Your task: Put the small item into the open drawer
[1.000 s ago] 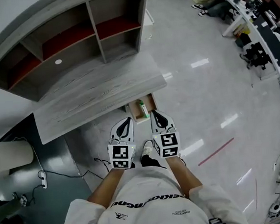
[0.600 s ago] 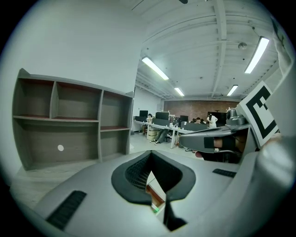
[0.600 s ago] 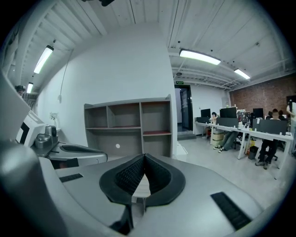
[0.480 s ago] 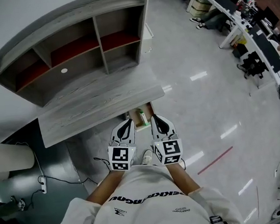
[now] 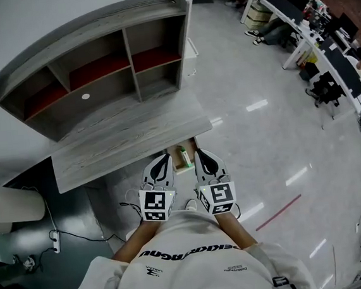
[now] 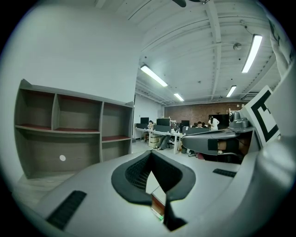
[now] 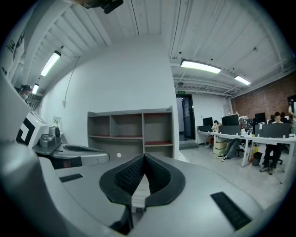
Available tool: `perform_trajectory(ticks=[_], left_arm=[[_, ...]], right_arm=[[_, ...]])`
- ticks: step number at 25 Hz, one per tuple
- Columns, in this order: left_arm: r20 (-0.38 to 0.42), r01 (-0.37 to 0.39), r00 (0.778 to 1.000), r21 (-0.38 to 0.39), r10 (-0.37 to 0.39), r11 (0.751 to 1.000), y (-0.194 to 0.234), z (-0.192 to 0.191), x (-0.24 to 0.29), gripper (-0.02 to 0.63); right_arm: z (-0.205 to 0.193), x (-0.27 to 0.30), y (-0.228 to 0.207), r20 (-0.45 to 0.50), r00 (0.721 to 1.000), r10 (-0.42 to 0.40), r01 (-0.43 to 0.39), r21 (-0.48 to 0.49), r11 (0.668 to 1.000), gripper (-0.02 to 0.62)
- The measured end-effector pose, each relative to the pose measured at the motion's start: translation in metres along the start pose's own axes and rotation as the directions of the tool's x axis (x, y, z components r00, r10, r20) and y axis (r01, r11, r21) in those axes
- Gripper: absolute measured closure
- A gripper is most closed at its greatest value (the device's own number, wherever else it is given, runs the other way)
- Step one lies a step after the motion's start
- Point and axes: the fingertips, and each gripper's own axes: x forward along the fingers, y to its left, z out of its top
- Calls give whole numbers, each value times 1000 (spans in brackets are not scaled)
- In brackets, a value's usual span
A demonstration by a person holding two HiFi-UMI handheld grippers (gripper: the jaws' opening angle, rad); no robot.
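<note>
A grey wooden desk (image 5: pixel 129 136) has a small wooden drawer (image 5: pixel 181 168) pulled open under its front edge. A small green and white item (image 5: pixel 184 154) lies inside the drawer. My left gripper (image 5: pixel 162 156) and right gripper (image 5: pixel 200 150) hang side by side over the drawer's front, one at each side of it. Both are shut with nothing between the pads. In the left gripper view, behind the closed left gripper (image 6: pixel 150 153), a bit of the drawer with a green edge (image 6: pixel 159 214) shows. The right gripper (image 7: pixel 144 156) points toward the shelf unit (image 7: pixel 132 132).
A shelf unit (image 5: pixel 97 66) with red-lined compartments stands on the desk's back; a small white disc (image 5: pixel 86 96) sits in it. Cables and a power strip (image 5: pixel 52 234) lie on the floor at left. Office desks with seated people (image 5: pixel 323 38) fill the upper right.
The head view has shifted, so the desk and drawer sit lower in the picture. Both grippers stay shut, side by side, at the drawer's front.
</note>
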Motion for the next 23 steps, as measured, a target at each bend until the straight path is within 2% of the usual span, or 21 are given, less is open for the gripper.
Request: perform_trajectory(ticks=[23], left_arm=[[14,6,1000,14,-6,1000,-3,-3,-3,595]], right_arm=[[-1,-9,-7,25,1000,-17,17,5,1000,563]])
